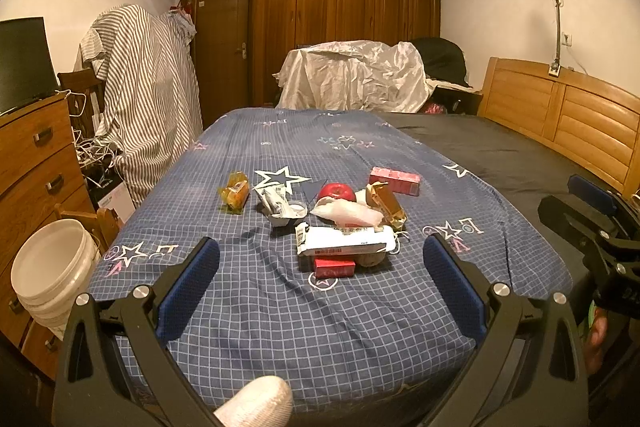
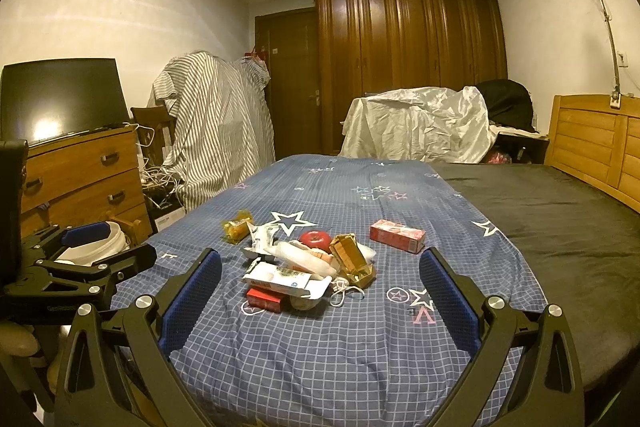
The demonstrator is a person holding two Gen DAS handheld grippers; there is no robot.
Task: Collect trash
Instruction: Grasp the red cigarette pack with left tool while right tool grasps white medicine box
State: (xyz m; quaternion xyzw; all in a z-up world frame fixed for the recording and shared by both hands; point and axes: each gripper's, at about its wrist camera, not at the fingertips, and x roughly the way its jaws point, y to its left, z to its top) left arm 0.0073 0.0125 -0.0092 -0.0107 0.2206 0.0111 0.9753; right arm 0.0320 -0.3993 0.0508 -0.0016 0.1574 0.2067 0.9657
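Litter lies in a heap on the blue checked sheet (image 1: 280, 307): a white wrapper (image 1: 346, 241), a red box (image 1: 334, 268), a gold carton (image 1: 387, 205), a pink box (image 1: 395, 180), a crumpled white tissue (image 1: 346, 213), a red apple (image 1: 337, 191), a yellow packet (image 1: 234, 195) and a torn wrapper (image 1: 278, 205). My left gripper (image 1: 320, 283) is open, short of the heap, nothing between its fingers. My right gripper (image 2: 320, 293) is also open; the white wrapper (image 2: 286, 279) and red box (image 2: 266, 299) lie just ahead. A white bucket (image 1: 52, 271) stands left of the bed.
A wooden dresser (image 1: 32, 163) with a dark screen stands at left. Behind it are a striped cloth over a rack (image 1: 148, 91), a wardrobe (image 1: 344, 15) and a covered pile (image 1: 356, 77). A wooden headboard (image 1: 560, 115) bounds the right. The bed's right half is black (image 1: 500, 155).
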